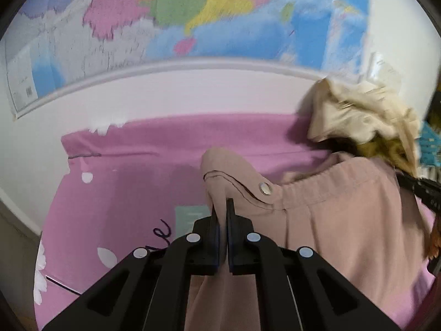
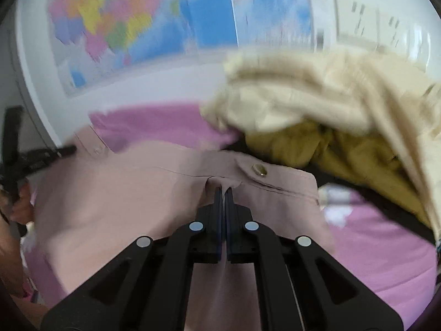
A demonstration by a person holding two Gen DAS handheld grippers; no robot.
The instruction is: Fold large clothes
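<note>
Dusty-pink snap-buttoned garment point(image 1: 330, 215), elastic waistband

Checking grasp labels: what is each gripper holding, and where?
Both grip the pink trousers at the waistband: left gripper beside one button, right gripper beside the other.

The dusty-pink garment point(image 1: 344, 220) has a gathered elastic waistband and a flap closed by a round metal snap button point(image 1: 265, 187). Its waist edge is raised and pulled taut between two pinched points, while the rest drapes down onto the pink bed sheet point(image 1: 124, 193), beside a heap of cream and mustard clothes point(image 2: 317, 115).
</note>
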